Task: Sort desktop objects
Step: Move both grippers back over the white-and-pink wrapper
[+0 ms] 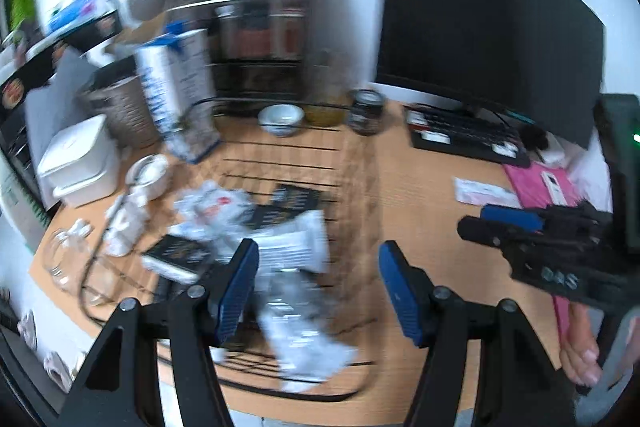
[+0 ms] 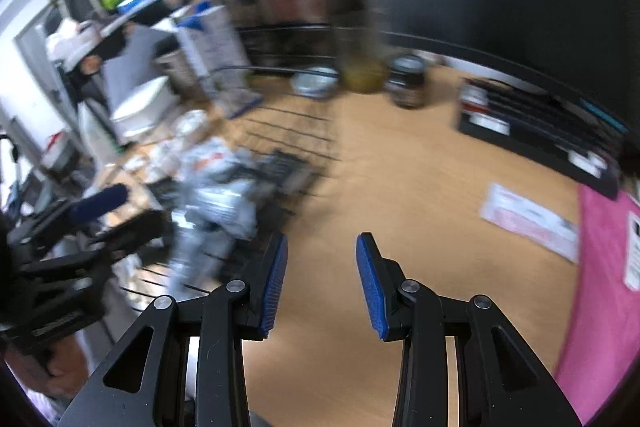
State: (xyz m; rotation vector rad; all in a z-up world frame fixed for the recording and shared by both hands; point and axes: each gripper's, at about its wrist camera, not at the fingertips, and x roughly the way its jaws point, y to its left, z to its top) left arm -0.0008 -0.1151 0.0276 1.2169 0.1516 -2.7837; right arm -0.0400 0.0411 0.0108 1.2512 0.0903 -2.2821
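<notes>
Readable marks — almost none
Only pale, blurred characters on the right gripper (image 1: 476, 223) body — too smeared to read.

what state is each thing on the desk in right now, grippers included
left gripper: open, nothing between its pads
right gripper: open, empty, over bare desk
monitor: screen dark
dark jar: upright, lid on
white bowl: upright
blue and white carton: standing, top open
white box: lid shut
wire tray: holds crumpled wrappers
</notes>
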